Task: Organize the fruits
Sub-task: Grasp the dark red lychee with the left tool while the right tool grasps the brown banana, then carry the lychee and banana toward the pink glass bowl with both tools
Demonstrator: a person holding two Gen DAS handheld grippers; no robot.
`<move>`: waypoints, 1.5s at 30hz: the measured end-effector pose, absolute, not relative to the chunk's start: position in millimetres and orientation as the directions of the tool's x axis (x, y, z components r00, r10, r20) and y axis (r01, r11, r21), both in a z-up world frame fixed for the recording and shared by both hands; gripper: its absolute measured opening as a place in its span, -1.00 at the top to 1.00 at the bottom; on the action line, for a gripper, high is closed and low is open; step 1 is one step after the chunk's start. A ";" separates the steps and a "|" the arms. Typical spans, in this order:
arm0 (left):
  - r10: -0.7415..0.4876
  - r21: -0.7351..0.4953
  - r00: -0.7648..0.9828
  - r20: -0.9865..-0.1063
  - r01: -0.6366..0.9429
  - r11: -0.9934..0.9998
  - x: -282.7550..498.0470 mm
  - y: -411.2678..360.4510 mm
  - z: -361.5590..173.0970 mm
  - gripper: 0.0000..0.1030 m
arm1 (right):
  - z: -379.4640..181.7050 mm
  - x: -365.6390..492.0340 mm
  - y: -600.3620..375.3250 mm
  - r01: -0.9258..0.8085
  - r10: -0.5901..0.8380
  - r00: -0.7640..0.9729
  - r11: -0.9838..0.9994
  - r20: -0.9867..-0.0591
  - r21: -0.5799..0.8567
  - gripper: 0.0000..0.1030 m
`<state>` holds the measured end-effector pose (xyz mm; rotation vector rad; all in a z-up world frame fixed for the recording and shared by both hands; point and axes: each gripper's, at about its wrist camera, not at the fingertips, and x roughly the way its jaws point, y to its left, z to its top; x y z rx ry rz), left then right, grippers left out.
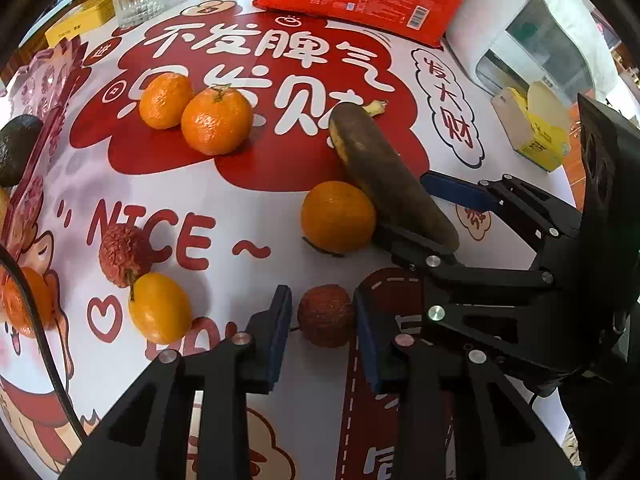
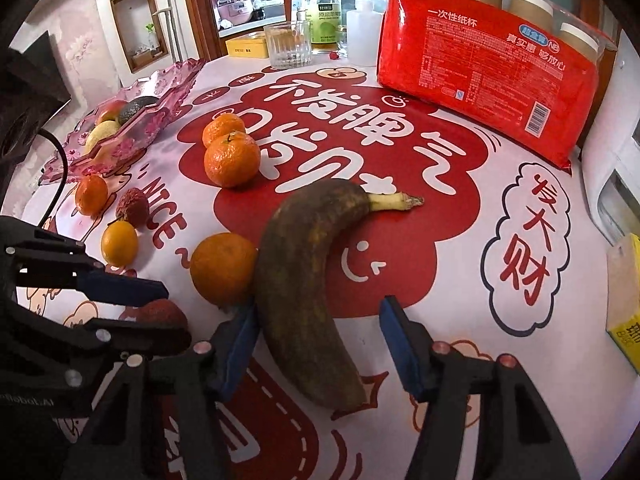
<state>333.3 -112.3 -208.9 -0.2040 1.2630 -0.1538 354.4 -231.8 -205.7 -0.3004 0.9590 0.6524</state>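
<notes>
My left gripper (image 1: 324, 336) is open around a red lychee (image 1: 326, 316) on the table, its pads close on both sides. My right gripper (image 2: 320, 340) is open around a dark brown banana (image 2: 308, 280), which lies between its fingers touching the left pad. An orange (image 2: 222, 268) rests against the banana. Two tangerines (image 2: 230, 156), another lychee (image 2: 132, 206), a yellow kumquat (image 2: 119, 242) and a small tangerine (image 2: 91, 194) lie loose. A pink glass tray (image 2: 132, 120) at left holds an avocado and other fruit.
A red pack of paper cups (image 2: 484, 68) lies at the back right. A glass (image 2: 287, 44), bottles and a yellow tin stand at the back. A white appliance (image 1: 532, 28) and a yellow carton (image 1: 536, 128) stand at the right edge.
</notes>
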 end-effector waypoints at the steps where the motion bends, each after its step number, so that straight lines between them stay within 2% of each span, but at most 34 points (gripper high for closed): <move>1: -0.229 -0.238 0.297 -0.927 0.006 0.971 333.2 -112.9 -209.2 0.47 | -205.8 354.7 -231.3 -0.635 0.380 0.405 0.772 -0.831 0.044 -0.18; 3: -0.231 -0.239 0.301 -0.925 0.011 0.971 333.0 -113.8 -209.4 0.48 | -205.6 354.2 -230.7 -0.638 0.387 0.403 0.768 -0.829 0.048 -0.10; 6: -0.233 -0.239 0.301 -0.925 0.018 0.971 333.5 -113.8 -209.3 0.50 | -204.6 350.0 -224.3 -0.663 0.397 0.393 0.748 -0.829 0.044 0.24; 10: -0.236 -0.242 0.314 -0.920 0.018 0.970 332.7 -110.3 -203.8 0.51 | -204.7 347.1 -218.9 -0.664 0.374 0.407 0.748 -0.833 0.012 0.26; 23: -0.258 -0.279 0.396 -0.881 0.003 0.960 316.3 -85.5 -165.1 0.51 | -179.3 341.7 -228.4 -0.532 0.451 0.393 0.823 -0.801 0.202 0.35; 35: -0.263 -0.300 0.486 -0.834 0.001 0.954 277.9 -53.0 -120.5 0.51 | -154.5 311.9 -227.9 -0.453 0.439 0.436 0.861 -0.786 0.229 0.37; 45: -0.217 -0.295 0.554 -0.804 -0.054 0.954 233.7 -8.7 -91.7 0.51 | -128.8 276.7 -220.6 -0.422 0.440 0.480 0.874 -0.759 0.240 0.37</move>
